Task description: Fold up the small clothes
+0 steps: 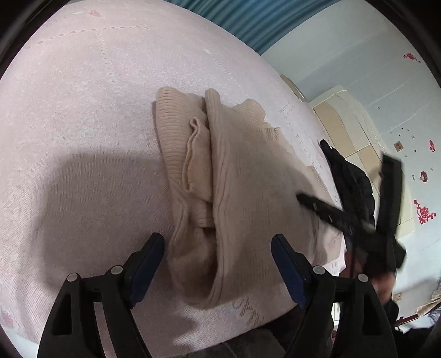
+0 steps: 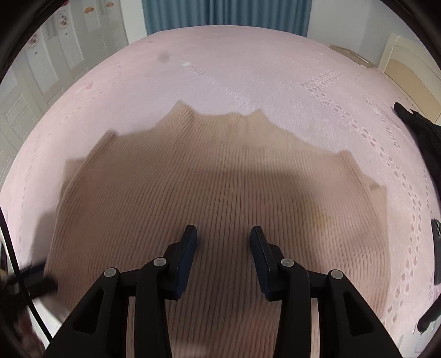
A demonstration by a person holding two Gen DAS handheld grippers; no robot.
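Observation:
A beige ribbed knit sweater (image 1: 237, 170) lies on the pink bedspread (image 1: 82, 110), its sides folded in toward a middle crease. My left gripper (image 1: 217, 242) stands open, a finger on either side of the sweater's near end, and the pads do not press the cloth. In the right wrist view the sweater (image 2: 209, 179) fills the middle, blurred. My right gripper (image 2: 223, 231) hovers over it, jaws partly apart and nothing between them. The left wrist view shows that right gripper (image 1: 347, 181) as a blurred black shape at the sweater's right side.
A black jacket (image 1: 350, 176) lies at the bed's right edge, the same black jacket (image 2: 421, 129) showing at far right. A dark phone (image 2: 437, 247) rests near that edge. Blue curtain (image 2: 226, 13) hangs behind the bed. White wardrobe doors (image 2: 41, 55) stand left, a cream cabinet (image 1: 344, 124) right.

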